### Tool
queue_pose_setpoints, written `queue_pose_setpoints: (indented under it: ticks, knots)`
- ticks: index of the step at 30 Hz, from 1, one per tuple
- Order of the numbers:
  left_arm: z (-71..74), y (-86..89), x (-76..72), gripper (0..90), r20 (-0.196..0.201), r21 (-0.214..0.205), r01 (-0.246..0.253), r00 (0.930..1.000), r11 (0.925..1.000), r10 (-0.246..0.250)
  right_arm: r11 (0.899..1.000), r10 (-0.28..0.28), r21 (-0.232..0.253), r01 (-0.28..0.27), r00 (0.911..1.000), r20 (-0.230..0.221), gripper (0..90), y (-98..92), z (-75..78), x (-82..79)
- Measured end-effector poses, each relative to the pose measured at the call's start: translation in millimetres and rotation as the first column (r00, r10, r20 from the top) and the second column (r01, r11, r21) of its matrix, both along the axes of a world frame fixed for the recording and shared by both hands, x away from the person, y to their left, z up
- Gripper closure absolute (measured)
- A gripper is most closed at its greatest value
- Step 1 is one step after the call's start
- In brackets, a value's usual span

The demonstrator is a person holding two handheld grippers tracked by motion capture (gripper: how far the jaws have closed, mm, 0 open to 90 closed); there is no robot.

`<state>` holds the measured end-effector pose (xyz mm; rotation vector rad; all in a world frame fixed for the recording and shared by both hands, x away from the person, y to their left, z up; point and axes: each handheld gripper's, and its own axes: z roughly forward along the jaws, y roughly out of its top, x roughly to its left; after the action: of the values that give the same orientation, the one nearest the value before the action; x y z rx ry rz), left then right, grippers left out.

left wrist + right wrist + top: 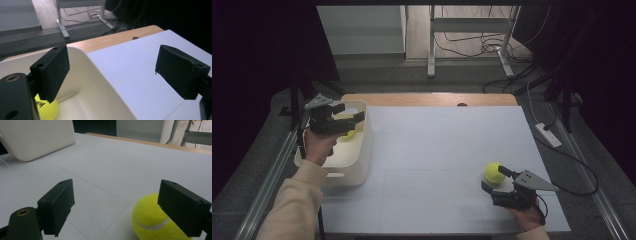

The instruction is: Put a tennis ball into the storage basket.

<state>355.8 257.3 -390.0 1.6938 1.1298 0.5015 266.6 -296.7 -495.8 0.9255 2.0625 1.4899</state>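
**A:** What does the table look like from above?

**B:** A white table (pixel 447 150) with a wooden strip along its far edge. A cream bin (pixel 362 150) stands at the left side. A person's forearms come in from the bottom, each hand holding a black two-jaw gripper.

**A:** Where is the left gripper?

**B:** The left gripper (pixel 349 116) is held above the bin, with its jaws pointing toward the right rim. Its jaws stand apart with nothing between them. In the left gripper view, one jaw hangs over the inside of the bin and the other over the white table, with the bin's rim running between them.

**A:** Is anything in the bin?

**B:** Yes, a yellow ball (pixel 348 134) lies on the bin's floor, partly hidden under the gripper. The left gripper view shows a yellow sliver of it at the bottom left, behind the near jaw.

**A:** And the right side?

**B:** The right gripper (pixel 496 179) rests low near the front right of the table. Its jaws are wide apart and grip nothing. A second yellow ball, a tennis ball (pixel 494 172), sits on the table between them, close against one jaw. In the right gripper view, that jaw overlaps the ball's right side; whether it touches I cannot tell. The other jaw is well clear of it.
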Motion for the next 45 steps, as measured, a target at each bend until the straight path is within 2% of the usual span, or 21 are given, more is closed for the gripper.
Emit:
queue_pose_setpoints:
  ticks: [9,19,27,30,37,45]
  knots:
    - [2.3,-15.4,-4.0,12.6,0.010,0.012,0.076,0.9970,0.9970,-0.077,1.000,-0.007,-0.011,0.007,1.0000,-0.005,13.7,0.4,-1.0,-0.9]
    - [5.0,-31.4,-7.7,12.4,0.013,0.036,0.112,0.9936,0.9931,-0.112,1.000,0.003,-0.006,-0.003,1.0000,0.000,13.8,-1.0,-1.2,-2.1]
    - [8.2,-45.2,-10.5,12.5,0.019,0.049,0.153,0.9879,0.9870,-0.154,1.000,0.007,-0.011,-0.007,1.0000,0.005,13.8,-0.1,-1.0,-0.7]
    - [8.3,-49.8,-11.3,12.4,0.018,0.018,0.184,0.9826,0.9827,-0.185,1.000,0.008,-0.012,-0.008,1.0000,0.005,13.8,0.1,-0.8,-1.0]
    - [11.0,-66.9,-12.3,12.5,0.025,0.033,0.229,0.9729,0.9728,-0.230,1.000,0.009,-0.012,-0.009,0.9999,0.006,13.8,-0.6,-0.6,-2.1]
    - [9.4,-77.0,-11.2,12.5,0.012,0.039,0.256,0.9663,0.9658,-0.257,1.000,0.002,-0.011,-0.002,1.0000,0.008,13.8,-1.6,-0.3,-2.3]
